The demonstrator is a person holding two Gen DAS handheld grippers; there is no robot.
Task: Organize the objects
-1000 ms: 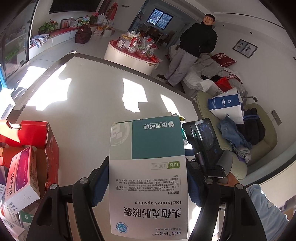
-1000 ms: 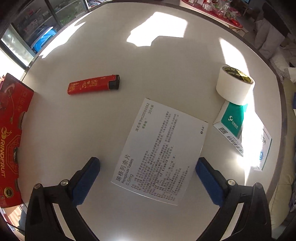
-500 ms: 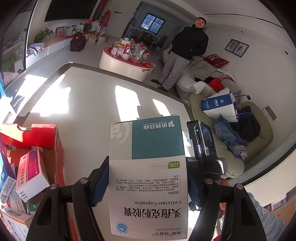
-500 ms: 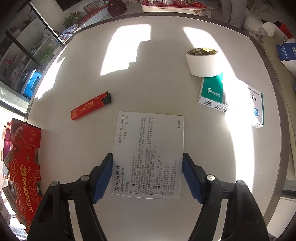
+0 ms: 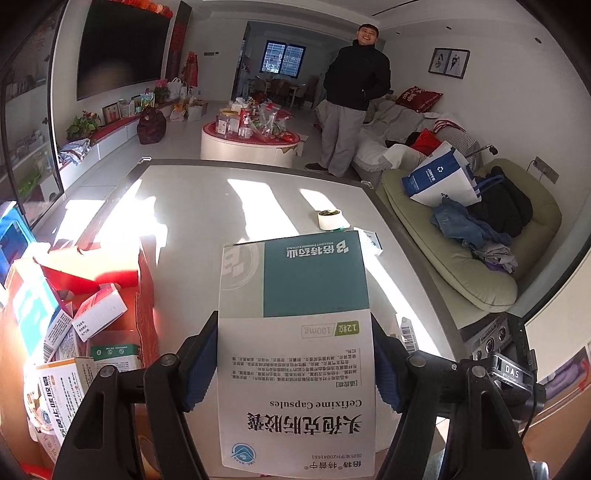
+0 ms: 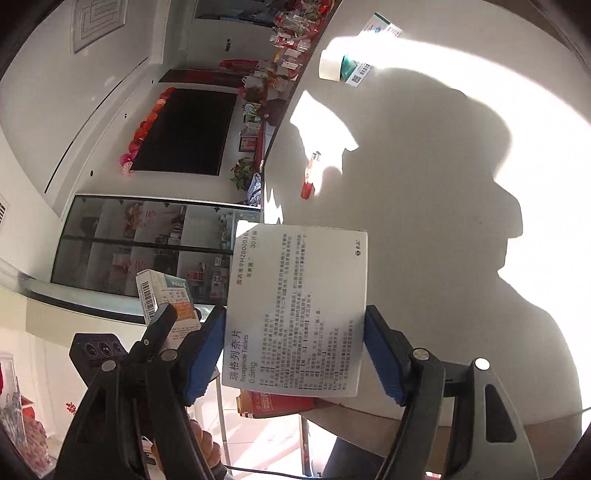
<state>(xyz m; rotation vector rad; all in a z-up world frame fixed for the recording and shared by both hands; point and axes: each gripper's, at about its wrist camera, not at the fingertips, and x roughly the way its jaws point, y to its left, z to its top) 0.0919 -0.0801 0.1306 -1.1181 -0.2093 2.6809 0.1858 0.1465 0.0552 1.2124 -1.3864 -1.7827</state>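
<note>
My left gripper (image 5: 293, 363) is shut on a white and teal Cefixime capsule box (image 5: 295, 332), held above the white table (image 5: 207, 221). The open red carton (image 5: 142, 295) with several medicine boxes lies to its left. My right gripper (image 6: 295, 352) is shut on a white Repaglinide tablet box (image 6: 299, 306), lifted off the table and rolled sideways. The left gripper with its box (image 6: 166, 302) shows at the left of the right wrist view.
A white tape roll (image 5: 330, 219) (image 6: 330, 63), a teal box (image 6: 355, 72), another white box (image 6: 382, 27) and a red lighter (image 6: 309, 177) lie on the table. A sofa (image 5: 461, 236) with clothes and a standing person (image 5: 352, 99) are beyond the table.
My right gripper closed on the Repaglinide box, lifted it off the table and rolled sideways. My left gripper tilted up and shifted toward the red carton, still holding the Cefixime box.
</note>
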